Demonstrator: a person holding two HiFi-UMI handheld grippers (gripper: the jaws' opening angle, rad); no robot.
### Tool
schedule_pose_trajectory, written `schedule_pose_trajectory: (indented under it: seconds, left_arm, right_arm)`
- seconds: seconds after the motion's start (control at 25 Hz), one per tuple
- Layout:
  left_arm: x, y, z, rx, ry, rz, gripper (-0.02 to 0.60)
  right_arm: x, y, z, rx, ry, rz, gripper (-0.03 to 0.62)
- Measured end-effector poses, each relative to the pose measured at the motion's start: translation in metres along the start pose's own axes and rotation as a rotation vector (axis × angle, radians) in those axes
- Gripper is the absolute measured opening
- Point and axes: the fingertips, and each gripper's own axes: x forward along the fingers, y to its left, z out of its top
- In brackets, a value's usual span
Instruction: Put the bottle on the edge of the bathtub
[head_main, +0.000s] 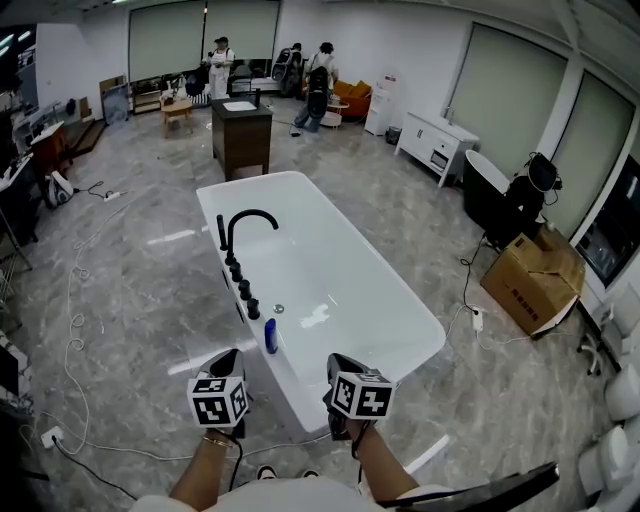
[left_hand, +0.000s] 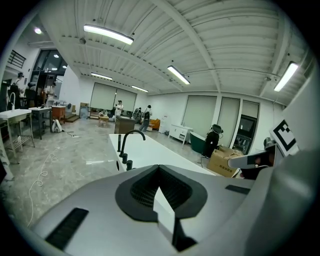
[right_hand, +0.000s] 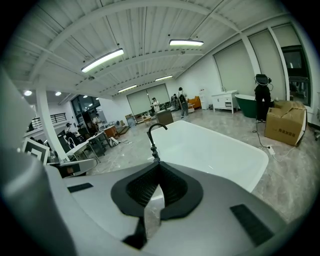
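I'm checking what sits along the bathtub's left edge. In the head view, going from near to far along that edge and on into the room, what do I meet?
blue bottle → row of black knobs → black arched faucet → dark cabinet → standing person

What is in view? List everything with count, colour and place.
bathtub: 1, white, centre of the floor
faucet: 1, black, on the bathtub's left rim
bottle: 1, blue, upright on that rim, near end
vanity: 1, dark brown, beyond the bathtub
cardboard box: 1, brown, floor at right
people: about 3, far end of the room
left tongs: 1, grey, shut, empty
right tongs: 1, grey, shut, empty
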Motion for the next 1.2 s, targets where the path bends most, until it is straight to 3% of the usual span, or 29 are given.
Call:
schedule_pose_trajectory:
  seconds: [0.64, 0.84, 1.2]
  left_arm:
    - [-0.01, -0.026, -0.018, 0.014, 0.006, 0.062, 0.017]
    - [-0.006, -0.029, -0.015, 0.0, 0.0, 0.062, 0.017]
    - [-0.002, -0.031, -0.019, 0.006, 0.014, 0.052, 0.017]
  right_arm:
    - [-0.019, -0.029, -0.004, -0.013, -0.012, 0.023, 0.026]
    - [-0.024, -0.03, 0.008, -0.092, -0.03, -0.01, 0.026]
    - [-0.025, -0.028, 0.003, -0.087, -0.025, -0.013, 0.026]
